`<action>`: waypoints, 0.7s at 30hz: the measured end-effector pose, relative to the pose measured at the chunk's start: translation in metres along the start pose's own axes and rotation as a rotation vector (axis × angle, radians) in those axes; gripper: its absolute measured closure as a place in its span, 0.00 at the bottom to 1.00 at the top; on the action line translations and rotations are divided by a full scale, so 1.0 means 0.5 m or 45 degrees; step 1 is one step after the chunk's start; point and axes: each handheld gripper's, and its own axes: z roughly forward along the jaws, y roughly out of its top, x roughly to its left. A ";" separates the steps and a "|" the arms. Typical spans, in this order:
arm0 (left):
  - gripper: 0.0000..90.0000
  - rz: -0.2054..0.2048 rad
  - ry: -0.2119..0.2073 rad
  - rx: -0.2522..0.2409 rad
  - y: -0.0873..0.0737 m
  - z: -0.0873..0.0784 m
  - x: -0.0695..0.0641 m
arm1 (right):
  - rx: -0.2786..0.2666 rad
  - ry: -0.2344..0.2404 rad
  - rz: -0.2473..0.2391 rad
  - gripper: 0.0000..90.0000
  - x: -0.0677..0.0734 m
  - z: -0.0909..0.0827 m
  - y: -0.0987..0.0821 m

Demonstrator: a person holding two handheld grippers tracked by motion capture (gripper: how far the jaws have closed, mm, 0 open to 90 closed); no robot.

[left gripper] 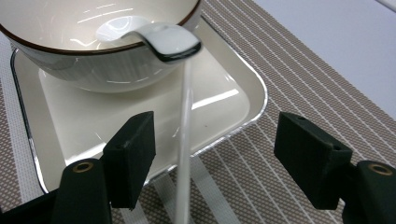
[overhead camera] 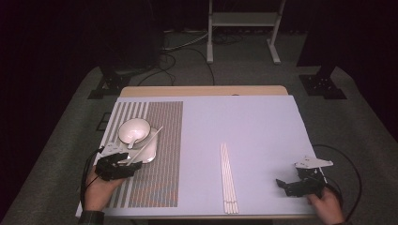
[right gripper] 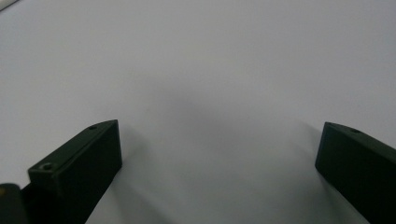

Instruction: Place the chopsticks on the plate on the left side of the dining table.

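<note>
A white bowl (overhead camera: 134, 130) (left gripper: 93, 51) stands on a square white plate (overhead camera: 149, 152) (left gripper: 224, 107) on the striped placemat (overhead camera: 159, 178). A white spoon (overhead camera: 133, 140) (left gripper: 163, 39) rests in the bowl with its handle over the rim. One white chopstick (overhead camera: 146, 144) (left gripper: 186, 140) lies slanted across the plate. It runs between the jaws of my left gripper (overhead camera: 126, 165) (left gripper: 217, 140), which stand open and do not touch it. My right gripper (overhead camera: 284, 185) (right gripper: 219, 140) is open low over the bare table at the front right, with nothing between its jaws.
A bundle of white chopsticks (overhead camera: 228, 178) lies lengthwise near the front middle of the pale table (overhead camera: 244, 122). The placemat covers the left third. Cables trail from both grippers off the table's sides. A metal stand (overhead camera: 244, 28) is on the floor beyond.
</note>
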 end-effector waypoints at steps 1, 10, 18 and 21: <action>0.30 -0.001 0.002 0.001 -0.001 -0.004 -0.006 | 0.001 0.000 -0.001 0.00 0.000 0.000 0.000; 0.19 0.014 0.014 0.006 -0.009 -0.019 -0.050 | 0.001 0.000 -0.001 0.00 0.000 0.000 0.000; 0.08 0.045 0.001 0.004 -0.011 -0.021 -0.094 | 0.001 0.000 -0.001 0.00 0.000 0.000 0.000; 0.05 0.063 -0.016 0.009 -0.007 -0.017 -0.111 | 0.001 0.000 -0.001 0.00 0.000 0.000 0.000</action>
